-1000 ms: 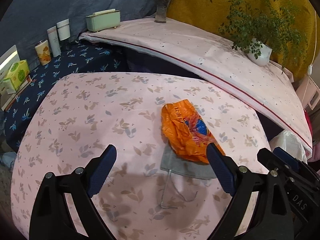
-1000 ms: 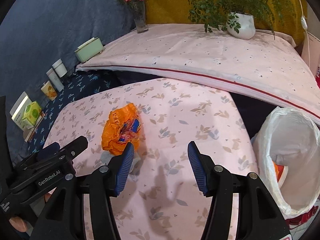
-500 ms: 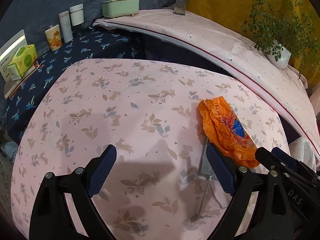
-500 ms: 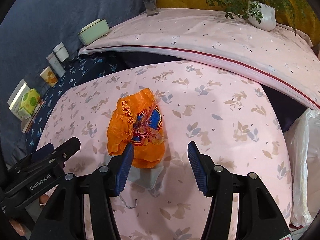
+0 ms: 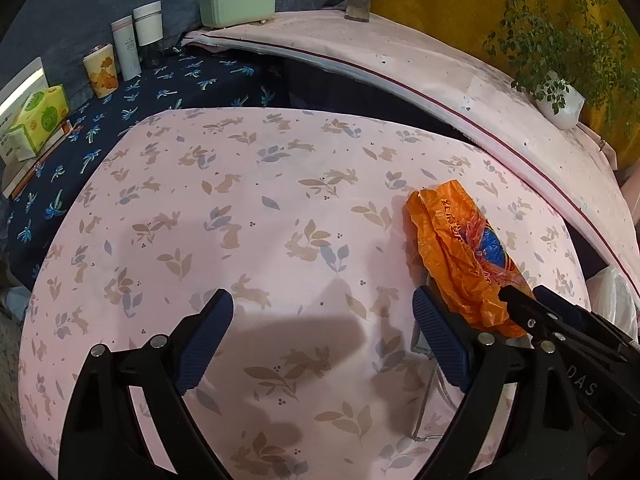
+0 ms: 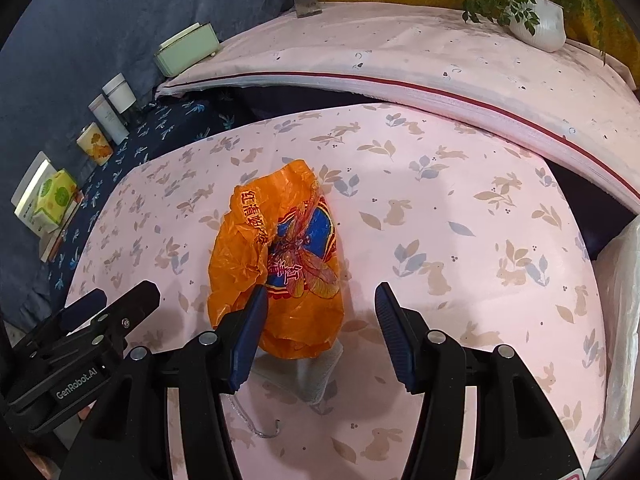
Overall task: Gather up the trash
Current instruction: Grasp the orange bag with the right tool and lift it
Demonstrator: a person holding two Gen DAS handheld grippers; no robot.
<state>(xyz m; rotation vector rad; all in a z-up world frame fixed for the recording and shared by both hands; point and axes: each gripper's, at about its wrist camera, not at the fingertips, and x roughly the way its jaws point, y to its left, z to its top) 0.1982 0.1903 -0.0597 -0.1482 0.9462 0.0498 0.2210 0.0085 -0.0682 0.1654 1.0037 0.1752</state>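
A crumpled orange plastic bag [image 6: 282,256] lies on the pink rabbit-print table [image 6: 460,248], over a grey face mask [image 6: 318,376] with loose straps. My right gripper [image 6: 318,320] is open, low over the near end of the bag, its left finger over the bag's edge. In the left wrist view the bag [image 5: 460,252] lies at the right. My left gripper [image 5: 320,340] is open and empty over bare cloth, left of the bag. The right gripper's tip [image 5: 528,312] shows there beside the bag.
A white trash bag [image 6: 620,320] hangs at the table's right edge. Behind is a raised pink shelf [image 6: 400,56] with a potted plant [image 6: 536,20], a vase and a green box [image 6: 186,50]. Cups [image 5: 106,70] and a tissue box [image 5: 38,118] stand on the dark blue cloth at left.
Both grippers moved forward and lower toward the table. The right gripper closed in on the orange bag; the left shifted left, so the bag slid to the right of its view.
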